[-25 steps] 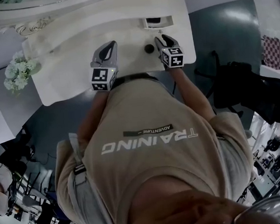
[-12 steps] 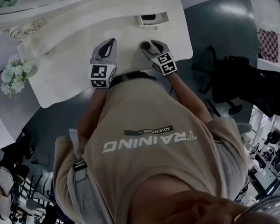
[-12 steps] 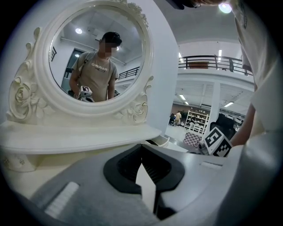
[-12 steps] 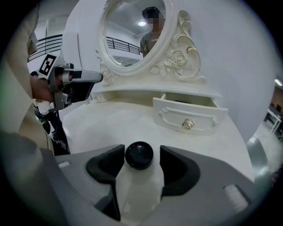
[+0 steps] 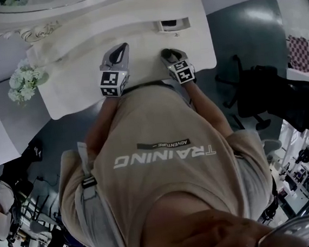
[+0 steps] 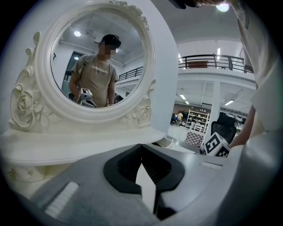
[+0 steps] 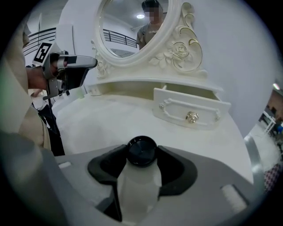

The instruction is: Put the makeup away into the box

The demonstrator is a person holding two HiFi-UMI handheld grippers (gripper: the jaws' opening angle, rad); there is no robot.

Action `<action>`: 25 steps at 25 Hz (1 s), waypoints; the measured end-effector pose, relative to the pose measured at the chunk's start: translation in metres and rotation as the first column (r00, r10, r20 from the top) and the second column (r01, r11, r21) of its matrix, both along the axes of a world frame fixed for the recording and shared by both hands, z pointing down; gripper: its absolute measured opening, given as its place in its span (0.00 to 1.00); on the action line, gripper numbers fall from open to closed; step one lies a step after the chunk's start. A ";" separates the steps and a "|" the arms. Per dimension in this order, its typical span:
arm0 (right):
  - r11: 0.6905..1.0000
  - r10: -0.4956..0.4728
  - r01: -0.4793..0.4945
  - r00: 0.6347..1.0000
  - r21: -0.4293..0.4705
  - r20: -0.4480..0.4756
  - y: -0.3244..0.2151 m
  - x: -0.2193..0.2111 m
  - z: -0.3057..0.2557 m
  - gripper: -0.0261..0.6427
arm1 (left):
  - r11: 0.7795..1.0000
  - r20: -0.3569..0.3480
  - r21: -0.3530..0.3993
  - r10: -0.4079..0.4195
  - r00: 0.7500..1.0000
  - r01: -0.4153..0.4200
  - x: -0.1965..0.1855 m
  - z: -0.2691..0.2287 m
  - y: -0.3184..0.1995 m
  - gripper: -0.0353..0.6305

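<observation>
Only the round black top of the makeup jar [image 7: 142,150] shows between the jaws of the right gripper [image 7: 142,155], which have just been closing onto it. Whether the white beneath is its body or the tabletop cannot be told. The drawer [image 7: 190,110] hides its inside. In the head view the person's torso [image 5: 164,163] covers the near edge of the table [image 5: 75,90].

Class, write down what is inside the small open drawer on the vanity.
In the head view, the drawer shows only a dark interior; no item can be made out. In the right gripper view, its front panel covers the inside.
</observation>
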State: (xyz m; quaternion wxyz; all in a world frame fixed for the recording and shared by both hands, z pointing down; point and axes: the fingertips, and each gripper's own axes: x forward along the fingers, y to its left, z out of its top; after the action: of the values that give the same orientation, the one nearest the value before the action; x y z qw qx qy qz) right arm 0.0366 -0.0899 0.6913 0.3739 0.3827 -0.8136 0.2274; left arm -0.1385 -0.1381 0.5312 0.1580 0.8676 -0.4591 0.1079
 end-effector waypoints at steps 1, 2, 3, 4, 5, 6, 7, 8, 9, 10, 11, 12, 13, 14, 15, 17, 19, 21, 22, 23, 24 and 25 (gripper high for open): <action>1.000 0.001 -0.001 1.000 0.003 -0.005 0.000 -0.001 -0.001 0.37 | 1.000 -0.002 0.001 0.000 1.000 0.000 -0.003 -0.001 -0.001 0.06; 1.000 0.005 -0.005 1.000 0.003 -0.009 -0.001 -0.002 -0.001 0.37 | 1.000 -0.005 0.002 0.002 1.000 -0.002 -0.006 -0.001 -0.001 0.06; 1.000 0.011 -0.011 1.000 -0.001 -0.013 -0.002 -0.002 -0.002 0.37 | 1.000 -0.010 0.001 0.003 1.000 -0.003 -0.008 -0.001 -0.002 0.06; 1.000 0.018 -0.018 1.000 -0.005 -0.017 -0.002 -0.002 -0.002 0.37 | 1.000 -0.019 -0.004 0.005 1.000 -0.005 -0.010 -0.001 -0.002 0.06; 1.000 0.024 -0.024 1.000 -0.007 -0.020 -0.002 -0.003 -0.004 0.37 | 1.000 -0.032 -0.010 0.007 0.999 -0.007 -0.012 0.000 -0.003 0.06; 1.000 0.029 -0.029 0.999 -0.006 -0.023 -0.003 -0.004 -0.005 0.37 | 1.000 -0.047 -0.016 0.009 0.999 -0.010 -0.013 0.000 -0.004 0.06; 0.999 0.032 -0.032 0.999 -0.001 -0.026 -0.004 -0.005 -0.008 0.36 | 1.000 -0.058 -0.018 0.014 0.998 -0.016 -0.014 0.001 -0.006 0.06; 0.999 0.033 -0.033 0.999 0.005 -0.030 -0.005 -0.007 -0.010 0.37 | 1.000 -0.065 -0.018 0.021 0.998 -0.023 -0.015 0.002 -0.008 0.06; 0.999 0.034 -0.033 0.999 0.011 -0.033 -0.006 -0.009 -0.013 0.36 | 0.999 -0.070 -0.016 0.029 0.997 -0.030 -0.015 0.002 -0.010 0.06; 0.999 0.035 -0.034 0.999 0.016 -0.036 -0.007 -0.010 -0.016 0.36 | 0.999 -0.075 -0.014 0.036 0.997 -0.037 -0.016 0.002 -0.011 0.06; 0.999 0.038 -0.037 0.999 0.021 -0.039 -0.007 -0.011 -0.020 0.36 | 0.999 -0.081 -0.013 0.044 0.996 -0.046 -0.016 0.002 -0.012 0.06; 0.999 0.043 -0.042 0.998 0.026 -0.042 -0.008 -0.011 -0.025 0.36 | 0.998 -0.086 -0.012 0.056 0.995 -0.057 -0.015 0.002 -0.013 0.06; 0.998 0.050 -0.048 0.998 0.032 -0.046 -0.009 -0.010 -0.030 0.36 | 0.997 -0.090 -0.011 0.069 0.993 -0.071 -0.014 0.002 -0.014 0.06; 0.998 0.057 -0.055 0.997 0.040 -0.049 -0.011 -0.009 -0.035 0.36 | 0.996 -0.090 -0.007 0.085 0.992 -0.086 -0.013 0.003 -0.015 0.06; 0.997 0.064 -0.061 0.997 0.051 -0.052 -0.014 -0.008 -0.040 0.37 | 0.995 -0.085 0.001 0.100 0.991 -0.100 -0.012 0.003 -0.016 0.06; 0.995 0.076 -0.072 0.996 0.076 -0.055 -0.023 -0.004 -0.048 0.37 | 0.992 -0.069 0.021 0.127 0.990 -0.126 -0.011 0.003 -0.019 0.06; 0.993 0.088 -0.082 0.994 0.087 -0.065 -0.030 0.002 -0.059 0.37 | 0.990 -0.073 0.028 0.142 0.987 -0.141 -0.008 0.002 -0.020 0.06; 0.992 0.099 -0.093 0.993 0.084 -0.068 -0.037 0.007 -0.071 0.36 | 0.989 -0.086 0.023 0.148 0.985 -0.146 -0.004 0.003 -0.018 0.06; 0.992 0.103 -0.098 0.992 0.078 -0.069 -0.042 0.010 -0.075 0.36 | 0.989 -0.093 0.020 0.146 0.985 -0.144 -0.004 0.004 -0.018 0.06; 0.992 0.107 -0.102 0.992 0.070 -0.074 -0.048 0.012 -0.077 0.37 | 0.990 -0.099 0.018 0.140 0.985 -0.139 -0.005 0.006 -0.018 0.06; 0.993 0.108 -0.103 0.991 0.064 -0.080 -0.054 0.014 -0.079 0.36 | 0.991 -0.103 0.019 0.131 0.986 -0.130 -0.006 0.007 -0.020 0.06; 0.993 0.104 -0.099 0.991 0.064 -0.086 -0.062 0.014 -0.081 0.36 | 0.993 -0.106 0.022 0.121 0.987 -0.119 -0.007 0.008 -0.023 0.06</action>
State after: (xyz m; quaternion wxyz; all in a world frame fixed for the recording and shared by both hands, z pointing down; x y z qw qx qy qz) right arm 0.0509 -0.1522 0.6106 0.3861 0.4444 -0.7820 0.2046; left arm -0.1454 -0.1607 0.5391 0.1690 0.8994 -0.3977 0.0667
